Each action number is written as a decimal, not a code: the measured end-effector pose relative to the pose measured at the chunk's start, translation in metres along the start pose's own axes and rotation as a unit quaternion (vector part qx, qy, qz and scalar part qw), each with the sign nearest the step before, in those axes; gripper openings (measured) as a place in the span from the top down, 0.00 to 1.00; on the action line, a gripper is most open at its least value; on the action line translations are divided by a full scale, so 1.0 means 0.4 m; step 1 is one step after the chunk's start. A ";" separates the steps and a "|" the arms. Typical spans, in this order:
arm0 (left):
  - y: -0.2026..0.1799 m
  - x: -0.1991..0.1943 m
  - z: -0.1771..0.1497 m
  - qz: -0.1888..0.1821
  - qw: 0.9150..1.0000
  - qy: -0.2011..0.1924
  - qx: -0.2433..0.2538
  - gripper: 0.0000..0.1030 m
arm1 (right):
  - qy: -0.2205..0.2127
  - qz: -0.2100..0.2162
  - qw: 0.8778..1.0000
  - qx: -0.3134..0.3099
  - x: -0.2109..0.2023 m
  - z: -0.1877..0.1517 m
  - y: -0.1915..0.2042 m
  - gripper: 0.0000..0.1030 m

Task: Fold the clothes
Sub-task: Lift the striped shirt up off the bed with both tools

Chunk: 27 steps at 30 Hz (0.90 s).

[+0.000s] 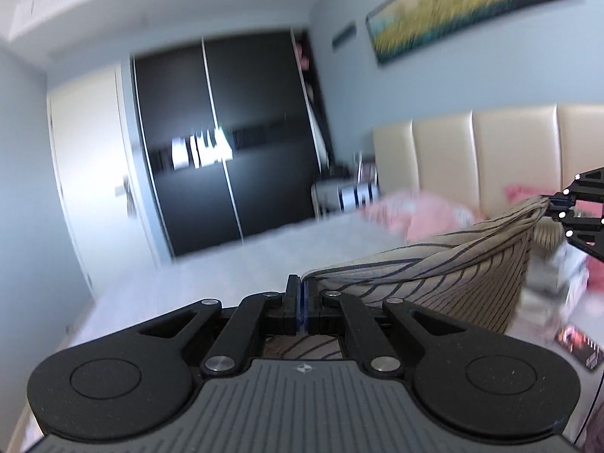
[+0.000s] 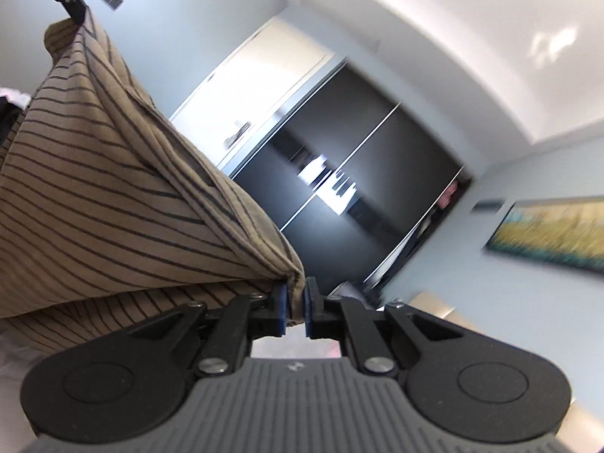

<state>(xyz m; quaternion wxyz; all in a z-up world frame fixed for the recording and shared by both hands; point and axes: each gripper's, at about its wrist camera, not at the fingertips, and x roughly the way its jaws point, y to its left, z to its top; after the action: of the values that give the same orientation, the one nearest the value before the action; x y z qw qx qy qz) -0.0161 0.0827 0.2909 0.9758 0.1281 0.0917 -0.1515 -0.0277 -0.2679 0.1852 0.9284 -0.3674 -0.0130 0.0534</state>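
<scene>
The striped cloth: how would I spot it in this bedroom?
Find the bed with the cream padded headboard. Above it, the striped cloth hangs stretched between the left gripper and right gripper. Unlike the pink bedding, it is tan with thin dark stripes.

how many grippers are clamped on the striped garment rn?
2. Left gripper pinches one edge of the striped garment; right gripper pinches the other end, cloth hanging between them.

Bedroom w/ pale blue-grey walls point(image 1: 339, 87), white ceiling point(image 2: 434, 19). Dark sliding wardrobe point(image 1: 226, 143) w/ white door point(image 1: 90, 173) beside it. Cream padded headboard point(image 1: 483, 154), bed point(image 1: 234, 275) in white. Yellow-teal painting point(image 1: 472, 3) above headboard. Bright daylight.
</scene>
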 end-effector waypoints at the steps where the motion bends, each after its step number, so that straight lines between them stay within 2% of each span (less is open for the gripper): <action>1: -0.001 -0.012 0.025 0.004 1.000 -0.014 0.004 1.00 | -0.010 -0.010 1.000 -0.002 -0.019 0.020 -0.027 0.91; 7: 0.006 -0.051 0.153 0.003 0.997 -0.074 -0.003 1.00 | -0.070 -0.068 0.995 0.013 -0.087 0.141 -0.163 0.91; 10: -0.002 -0.033 0.188 0.004 0.997 -0.082 -0.002 1.00 | -0.072 -0.078 0.994 0.001 -0.072 0.169 -0.193 0.91; 15: 0.003 0.071 0.197 0.020 0.999 -0.049 0.001 1.00 | 0.003 -0.029 1.000 -0.004 0.058 0.164 -0.193 0.91; 20: -0.001 0.201 0.224 0.061 0.998 -0.027 0.017 1.00 | 0.042 -0.034 0.998 -0.033 0.182 0.152 -0.161 0.91; 23: 0.015 0.251 0.265 0.093 0.995 -0.033 0.010 1.00 | 0.045 -0.046 0.998 -0.025 0.267 0.182 -0.173 0.91; 27: 0.051 0.232 0.344 0.139 0.987 -0.077 -0.001 1.00 | 0.012 -0.071 0.997 0.002 0.350 0.251 -0.218 0.91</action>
<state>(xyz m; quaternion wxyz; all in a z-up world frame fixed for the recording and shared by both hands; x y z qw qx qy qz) 0.0966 0.0382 0.4061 0.9917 0.1266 -0.0024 -0.0242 0.1131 -0.2476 0.3158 0.9307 -0.3642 -0.0276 -0.0171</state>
